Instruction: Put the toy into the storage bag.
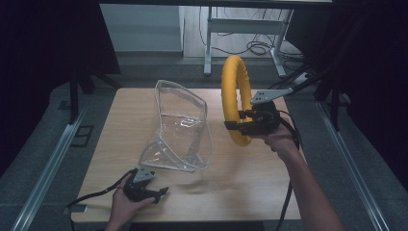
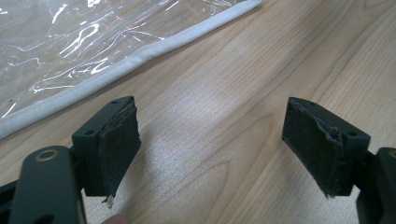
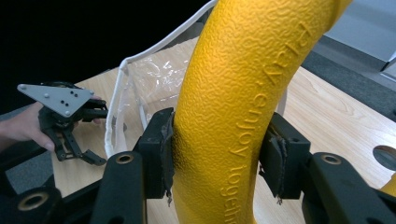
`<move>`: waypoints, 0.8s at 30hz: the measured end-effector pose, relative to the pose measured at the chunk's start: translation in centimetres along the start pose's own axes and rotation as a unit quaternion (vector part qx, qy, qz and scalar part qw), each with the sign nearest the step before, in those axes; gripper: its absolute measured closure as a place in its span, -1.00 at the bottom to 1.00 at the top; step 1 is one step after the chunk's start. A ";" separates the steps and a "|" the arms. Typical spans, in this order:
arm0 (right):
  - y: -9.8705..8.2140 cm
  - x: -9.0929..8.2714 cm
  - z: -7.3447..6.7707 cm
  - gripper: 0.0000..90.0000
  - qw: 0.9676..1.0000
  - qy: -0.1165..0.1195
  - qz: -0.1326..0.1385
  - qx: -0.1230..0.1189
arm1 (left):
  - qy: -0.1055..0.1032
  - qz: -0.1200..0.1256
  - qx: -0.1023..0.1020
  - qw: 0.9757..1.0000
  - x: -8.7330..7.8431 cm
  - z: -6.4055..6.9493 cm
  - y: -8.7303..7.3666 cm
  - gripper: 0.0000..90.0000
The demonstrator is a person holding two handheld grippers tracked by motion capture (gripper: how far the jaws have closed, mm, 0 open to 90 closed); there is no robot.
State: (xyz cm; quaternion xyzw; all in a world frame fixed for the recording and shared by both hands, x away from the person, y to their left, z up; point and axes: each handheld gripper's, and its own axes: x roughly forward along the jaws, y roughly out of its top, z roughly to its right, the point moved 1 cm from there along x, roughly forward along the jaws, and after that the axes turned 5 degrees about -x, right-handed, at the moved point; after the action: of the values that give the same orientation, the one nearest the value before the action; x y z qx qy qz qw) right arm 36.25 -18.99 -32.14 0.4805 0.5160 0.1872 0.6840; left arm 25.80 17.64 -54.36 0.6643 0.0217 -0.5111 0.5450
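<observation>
High view places the right gripper [image 1: 240, 126] clamped on the lower part of an upright yellow ring [image 1: 235, 98], held above the table [image 1: 250, 178] beside the clear bag [image 1: 179, 126]. The left gripper [image 1: 161, 192] rests open near the bag's front corner. Putting the ring in would likely go best with the left gripper first pinching the bag's rim to steady the mouth. Right gripper view adds raised lettering on the ring and both pads [image 3: 166, 156] pressing its sides.

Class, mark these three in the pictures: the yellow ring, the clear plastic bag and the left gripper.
yellow ring [image 1: 230, 82]: high view, upper left curve.
clear plastic bag [image 1: 185, 126]: high view, front panel.
left gripper [image 2: 211, 151]: left gripper view, midway between its open jaws.
</observation>
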 end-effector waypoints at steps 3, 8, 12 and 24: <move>0.2 -0.1 -0.1 0.12 1.000 0.002 0.003 0.001 | 0.000 0.000 0.000 1.000 0.0 0.0 0.0 -0.58; 0.6 -0.3 -0.5 0.12 1.000 0.001 0.010 -0.005 | -0.001 -0.001 0.000 1.000 0.0 0.0 0.0 -0.58; 0.9 -0.4 -0.6 0.12 1.000 0.002 0.013 -0.009 | -0.001 -0.001 0.000 1.000 0.0 0.0 0.0 -0.58; 2.1 -0.6 -1.7 0.12 0.999 0.007 0.026 -0.023 | 0.000 -0.003 0.002 1.000 0.0 0.0 0.0 -0.58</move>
State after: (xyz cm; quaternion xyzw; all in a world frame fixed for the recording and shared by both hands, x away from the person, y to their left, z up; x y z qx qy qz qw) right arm 35.00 -17.69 -30.02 0.4772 0.5034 0.2200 0.6859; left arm 25.83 17.66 -54.38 0.6655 0.0227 -0.5127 0.5420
